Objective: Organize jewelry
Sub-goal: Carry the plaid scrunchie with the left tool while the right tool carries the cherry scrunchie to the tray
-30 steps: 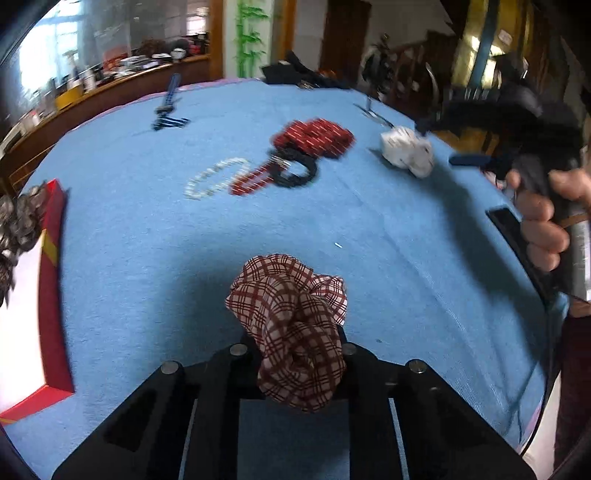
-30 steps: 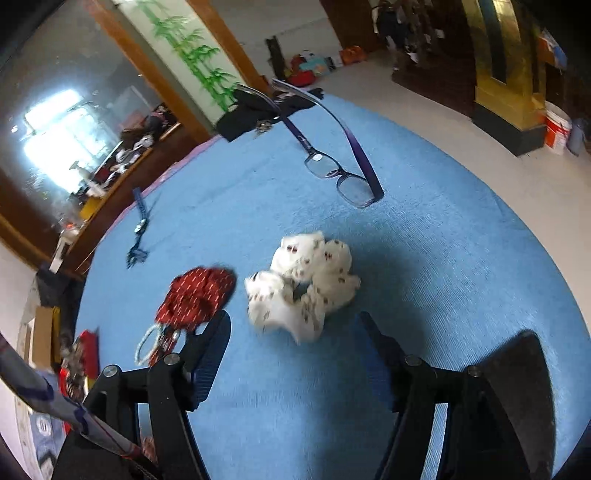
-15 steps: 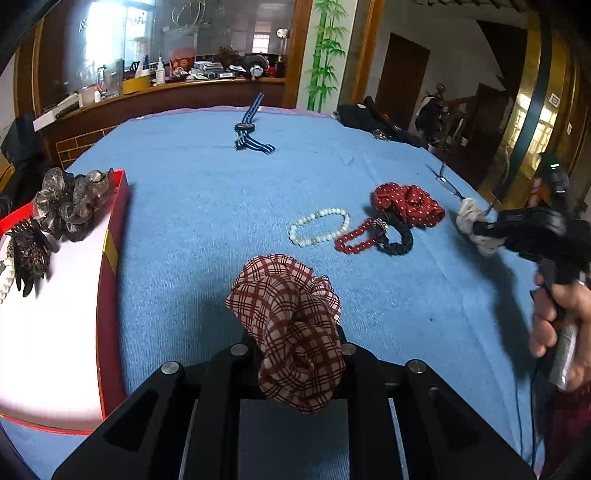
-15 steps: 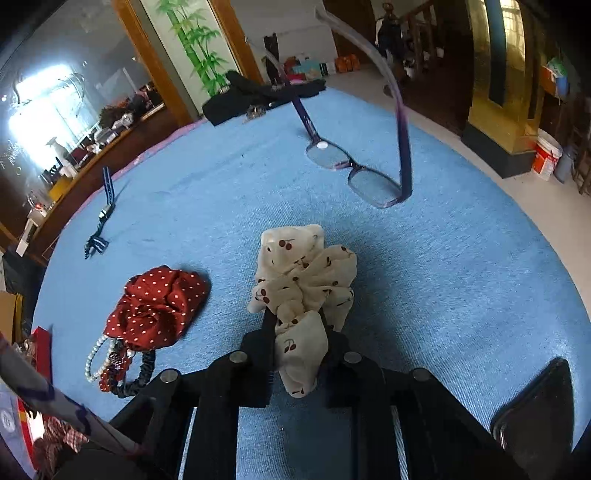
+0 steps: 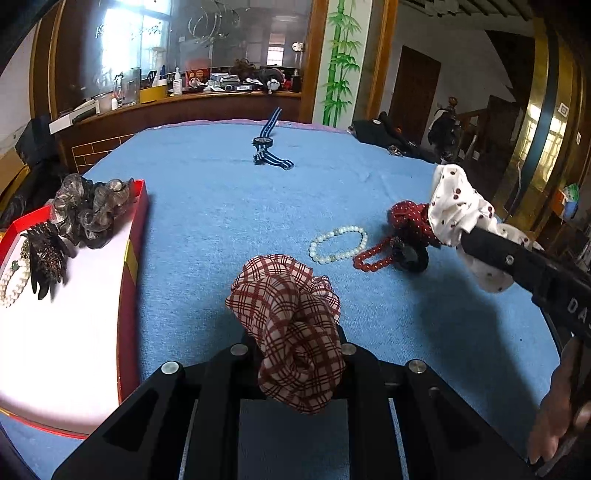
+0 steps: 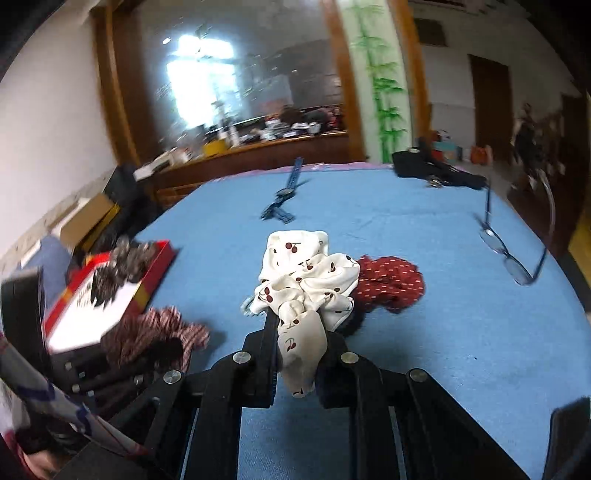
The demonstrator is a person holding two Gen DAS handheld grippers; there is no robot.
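White cherry-print cloth scrunchie is now up off the blue tabletop, the right gripper jaws having just closed on it, while the left gripper jaws pinch the red checked scrunchie, both ready for the red box at the left edge.

Daylit from a far window — right view seemingly motion-blurred, edges warped.

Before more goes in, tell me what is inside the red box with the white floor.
Inside the red box, at its far end: a grey sheer ruffled scrunchie, a dark claw hair clip and a white bead bracelet. The box's near corner lies outside the picture.
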